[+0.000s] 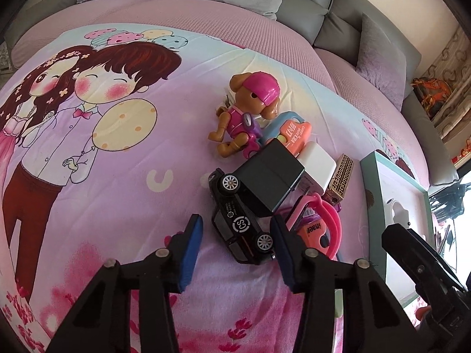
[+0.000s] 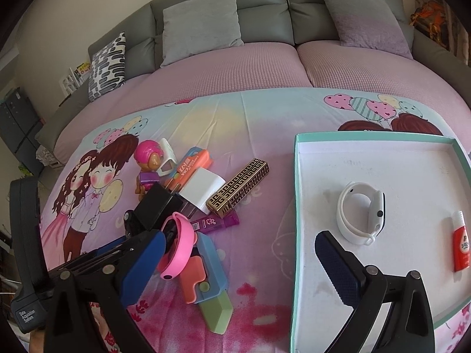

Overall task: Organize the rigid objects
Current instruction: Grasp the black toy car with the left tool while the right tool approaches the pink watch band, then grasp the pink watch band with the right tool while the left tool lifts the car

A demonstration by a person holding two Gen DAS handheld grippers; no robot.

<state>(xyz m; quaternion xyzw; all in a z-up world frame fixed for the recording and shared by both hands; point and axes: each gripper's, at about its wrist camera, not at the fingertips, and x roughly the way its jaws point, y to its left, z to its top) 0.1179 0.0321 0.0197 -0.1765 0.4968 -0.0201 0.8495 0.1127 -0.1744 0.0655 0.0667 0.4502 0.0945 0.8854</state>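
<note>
Room: bare sheet (image 1: 97, 194) left of pile; tray (image 2: 297, 206) edge right.
Left gripper (image 1: 237, 235): tilted down, jaws narrowed around toy car (image 1: 238, 217), one pad apart.
Right gripper (image 2: 235, 253): wide, empty, near tray's edge.

Grey sofa (image 2: 265, 8) w/ cushions (image 2: 203, 23), cartoon bedsheet (image 1: 88, 147).

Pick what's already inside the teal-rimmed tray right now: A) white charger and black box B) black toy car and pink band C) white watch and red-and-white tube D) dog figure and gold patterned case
C: the right wrist view shows only the white watch and the red-and-white tube on the white floor of the tray; everything else named still lies in the pile on the bedspread to the tray's left.
</note>
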